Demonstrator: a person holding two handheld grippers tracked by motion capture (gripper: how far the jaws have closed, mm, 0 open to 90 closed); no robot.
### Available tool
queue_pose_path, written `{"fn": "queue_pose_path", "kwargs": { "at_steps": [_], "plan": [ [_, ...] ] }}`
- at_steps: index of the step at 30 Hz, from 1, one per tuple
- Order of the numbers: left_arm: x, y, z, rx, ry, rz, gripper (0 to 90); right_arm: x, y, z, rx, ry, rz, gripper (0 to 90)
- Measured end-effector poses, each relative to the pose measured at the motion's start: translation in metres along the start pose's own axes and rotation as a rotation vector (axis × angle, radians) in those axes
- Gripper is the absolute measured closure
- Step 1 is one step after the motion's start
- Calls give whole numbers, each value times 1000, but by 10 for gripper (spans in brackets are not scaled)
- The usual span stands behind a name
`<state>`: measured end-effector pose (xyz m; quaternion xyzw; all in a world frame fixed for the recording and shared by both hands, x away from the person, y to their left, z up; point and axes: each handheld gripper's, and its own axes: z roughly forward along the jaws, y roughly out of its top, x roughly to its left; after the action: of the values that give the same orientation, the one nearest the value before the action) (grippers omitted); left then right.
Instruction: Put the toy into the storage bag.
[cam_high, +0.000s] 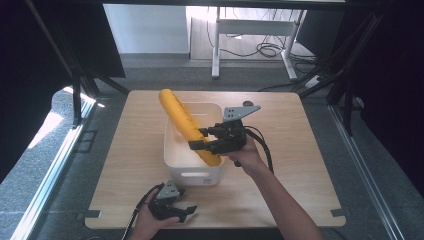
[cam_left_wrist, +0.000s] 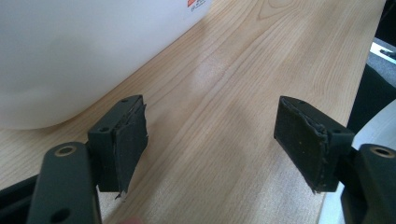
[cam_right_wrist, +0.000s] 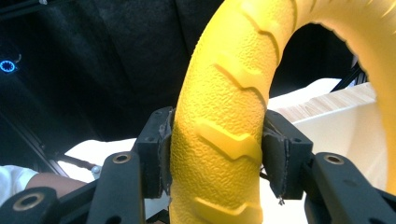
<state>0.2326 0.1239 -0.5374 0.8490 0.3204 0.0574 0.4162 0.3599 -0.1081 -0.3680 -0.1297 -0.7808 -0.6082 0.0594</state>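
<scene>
Yellow and ridged like a tyre tread, the ring stands edge-on over the white bin at the middle of the table, its top leaning toward the far left and its lowest part dipping inside the bin's near right corner. We hold it with the right gripper, jaws clenched on the tread from both sides; the right gripper view shows the pads pressed against the pebbled rubber. The left gripper rests low at the near edge of the table, jaws released wide with nothing between them, just near the bin's front wall.

We judge the main risk to be pivoting: the grip sits low on the ring, so most of its mass hangs above and beyond the jaws, and it could swing or twist between the pads. If it swings, the upper arc may catch the bin's far rim and tip or shove the light bin. Letting go now could let the ring topple outside, onto the table.
</scene>
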Motion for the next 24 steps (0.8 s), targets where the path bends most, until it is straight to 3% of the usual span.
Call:
{"fn": "queue_pose_path", "kwargs": {
  "at_steps": [8, 12, 16, 24],
  "plan": [
    [-1, 0, 0, 3, -4, 2, 256, -4, -8, -3, 21, -19, -18, 488],
    [-1, 0, 1, 6, -5, 2, 257, -5, -13, -3, 65, -47, -45, 478],
    [-1, 0, 2, 8, -7, 5, 257, -6, -15, -5, 52, -51, -43, 472],
    [-1, 0, 2, 11, -10, 6, 256, 1, -14, -5, 62, -92, -106, 415]
  ]
}}
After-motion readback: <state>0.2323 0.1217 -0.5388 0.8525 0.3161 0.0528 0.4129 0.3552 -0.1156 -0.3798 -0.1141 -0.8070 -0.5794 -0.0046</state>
